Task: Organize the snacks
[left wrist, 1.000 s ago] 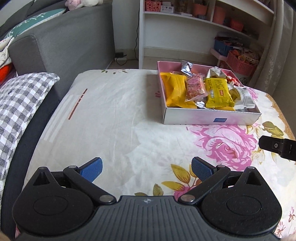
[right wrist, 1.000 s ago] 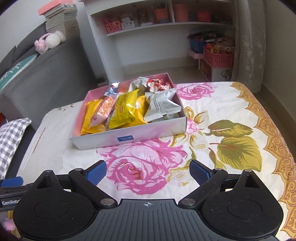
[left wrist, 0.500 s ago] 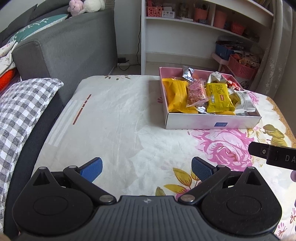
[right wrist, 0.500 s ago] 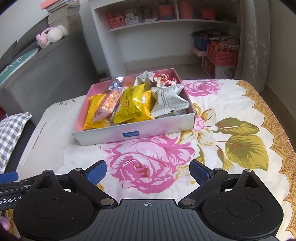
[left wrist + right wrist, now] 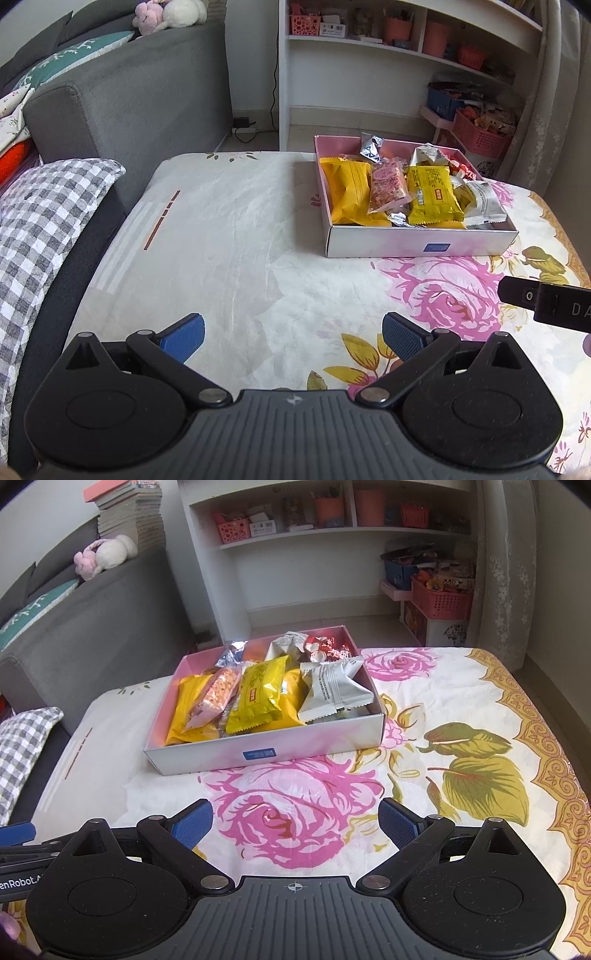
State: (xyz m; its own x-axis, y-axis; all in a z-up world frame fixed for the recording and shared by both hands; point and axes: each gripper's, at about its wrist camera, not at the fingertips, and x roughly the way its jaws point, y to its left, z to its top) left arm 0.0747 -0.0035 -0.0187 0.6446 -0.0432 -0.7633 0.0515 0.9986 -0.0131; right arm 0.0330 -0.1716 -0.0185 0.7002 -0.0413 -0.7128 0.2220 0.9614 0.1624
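A shallow pink and white box (image 5: 421, 245) (image 5: 266, 753) stands on the flowered cloth and holds several snack packets: yellow packets (image 5: 351, 188) (image 5: 260, 694), a pink speckled packet (image 5: 388, 184) (image 5: 216, 692), a white packet (image 5: 480, 205) (image 5: 332, 690), silver and red wrapped sweets at the back. My left gripper (image 5: 293, 334) is open and empty, low over the cloth, well in front and left of the box. My right gripper (image 5: 295, 821) is open and empty, in front of the box over a pink rose. Part of the right gripper's body (image 5: 546, 302) shows in the left view.
A grey sofa (image 5: 129, 92) with cushions and a plush toy stands at left. A checked pillow (image 5: 40, 218) lies at the table's left edge. White shelves (image 5: 332, 535) with baskets stand behind. A pink basket (image 5: 441, 598) sits on the floor at right.
Both grippers have drawn back and risen a little from the box. Both stay open and empty. The box and packets have not moved.
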